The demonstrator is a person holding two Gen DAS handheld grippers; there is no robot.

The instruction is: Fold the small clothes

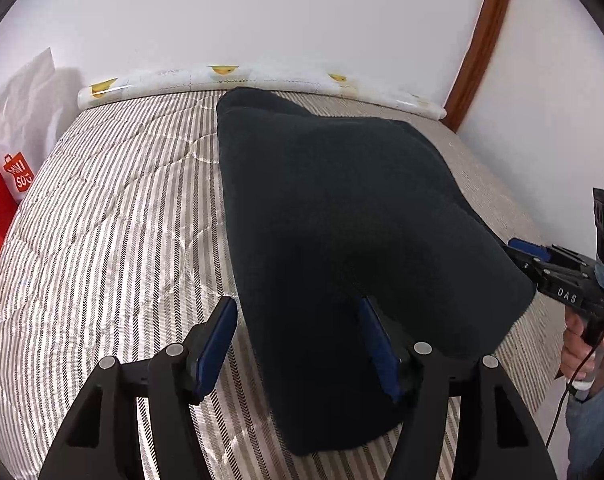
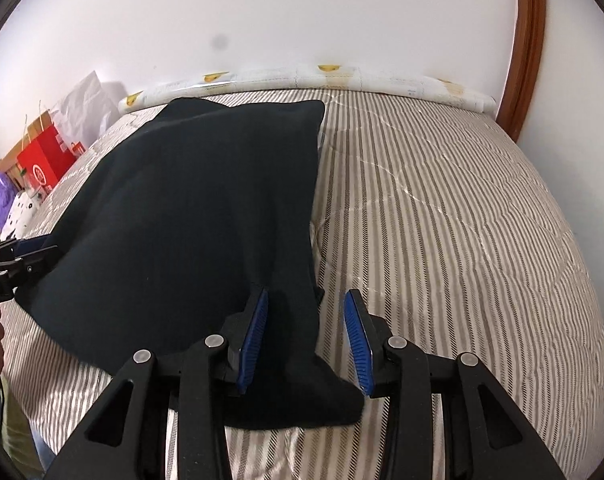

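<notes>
Dark garment (image 1: 342, 240) spread on the striped mattress (image 1: 113, 220), one end reaching toward the wall, the near edge bunched at both grippers. Left gripper (image 1: 297, 344) spread wide, its right pad (image 1: 376, 344) pressed against the cloth's near left corner, not clamped. Right gripper (image 2: 306, 340) likewise parted (blue pads apart) astride the near right corner; red bag (image 1: 5, 188) beside the bed.

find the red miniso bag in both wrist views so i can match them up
Left wrist: the red bag sits at the far left edge, beside the striped mattress.
Right wrist: the red bag is at the upper left, past the mattress's far left corner, small and distant.
Shared landmark: the dark garment lying on the mattress, the bag off to its left in both.
</notes>
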